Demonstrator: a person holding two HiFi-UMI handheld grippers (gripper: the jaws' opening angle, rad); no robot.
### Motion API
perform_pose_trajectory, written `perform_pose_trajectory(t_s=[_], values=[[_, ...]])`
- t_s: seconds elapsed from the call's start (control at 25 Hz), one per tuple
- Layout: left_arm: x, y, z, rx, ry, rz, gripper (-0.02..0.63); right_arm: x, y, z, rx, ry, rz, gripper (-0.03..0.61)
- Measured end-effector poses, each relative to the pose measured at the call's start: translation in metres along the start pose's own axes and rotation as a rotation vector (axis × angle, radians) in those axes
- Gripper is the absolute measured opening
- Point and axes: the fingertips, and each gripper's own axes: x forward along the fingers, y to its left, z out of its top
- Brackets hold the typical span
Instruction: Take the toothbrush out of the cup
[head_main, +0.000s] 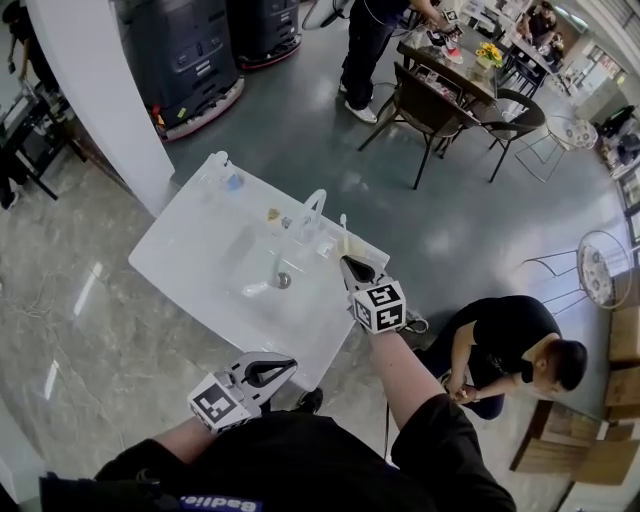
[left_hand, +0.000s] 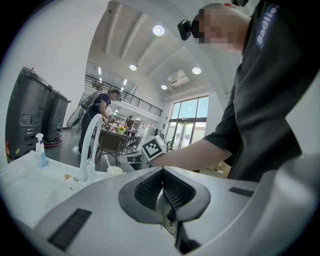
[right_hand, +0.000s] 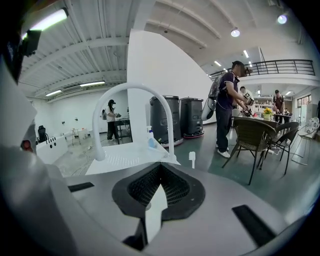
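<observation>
Right gripper (head_main: 352, 268), jaws pressed together and empty, hovers just beside the toothbrush (head_main: 344, 231), which stands upright in the cup (left_hand: 114, 170) on the white sink unit (head_main: 190, 235), near the faucet (head_main: 313, 207). Left gripper (head_main: 276, 371) hangs low by the person's body, jaws together too, holding nothing.

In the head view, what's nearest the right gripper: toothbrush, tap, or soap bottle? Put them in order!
1. Toothbrush, just ahead of the right gripper.
2. Tap, a bit further left.
3. Soap bottle, at the far left corner.
</observation>
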Motion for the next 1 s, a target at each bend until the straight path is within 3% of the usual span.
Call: perform_pose_trajectory(t_s=[1.0], values=[[-0.02, 0.021, -0.02, -0.093, 0.016, 0.081, 0.009, 0.074, -0.059, -0.028, -0.012, 0.157, -0.101, 0.009]])
